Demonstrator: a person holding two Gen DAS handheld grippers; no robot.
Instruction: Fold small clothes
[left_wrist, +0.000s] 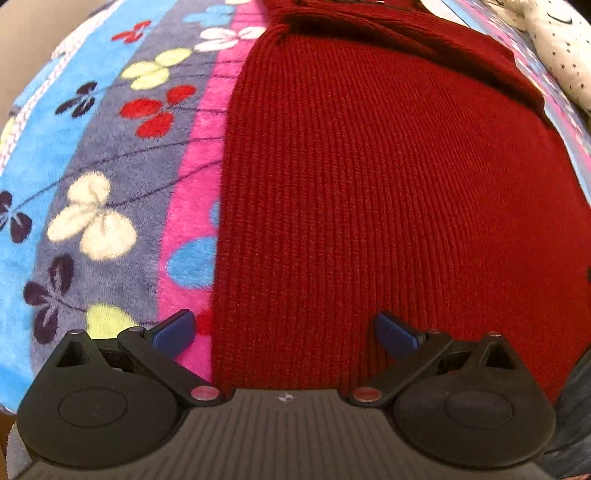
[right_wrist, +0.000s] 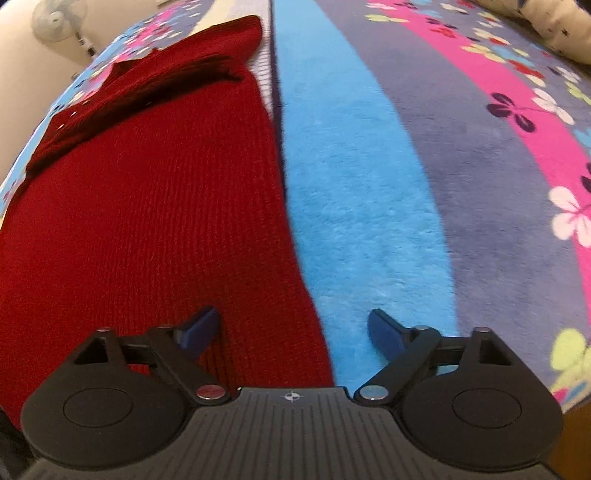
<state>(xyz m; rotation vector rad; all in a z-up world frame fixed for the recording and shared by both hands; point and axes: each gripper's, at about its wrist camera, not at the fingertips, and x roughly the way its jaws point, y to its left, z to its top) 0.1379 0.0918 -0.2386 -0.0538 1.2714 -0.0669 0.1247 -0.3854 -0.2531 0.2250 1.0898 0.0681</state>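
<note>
Plush fleece, striped lengthwise in sky blue, slate grey and hot pink and printed with clover-like flowers in white, red, lime and dark purple, is seen as a blanket (left_wrist: 110, 155) covering the work surface; a stitched white border is visible along its far left edge in the left wrist view. On this blanket a dark red rib-knit garment (left_wrist: 388, 192) is laid flat, its fine vertical ribs running away from the camera and its left edge straight against the pink stripe. Toward the far end a folded-over flap of the same knit is noted, lying diagonally across the body. At the upper right corner of that view a white fabric with small dark specks (left_wrist: 561, 48) is partly seen. The left gripper (left_wrist: 284, 332) is held low over the near left edge of the garment, its blue-tipped fingers spread wide apart with nothing between them; one tip is over the pink stripe, the other over the red knit. In the right wrist view the garment (right_wrist: 147, 206) fills the left half, its right edge curving beside the blue stripe of the blanket (right_wrist: 480, 184). The right gripper (right_wrist: 293, 330) is likewise spread wide and empty, straddling that edge: left tip over knit, right tip over blue fleece. A white pedestal fan (right_wrist: 55, 20) is seen at the upper left.
</note>
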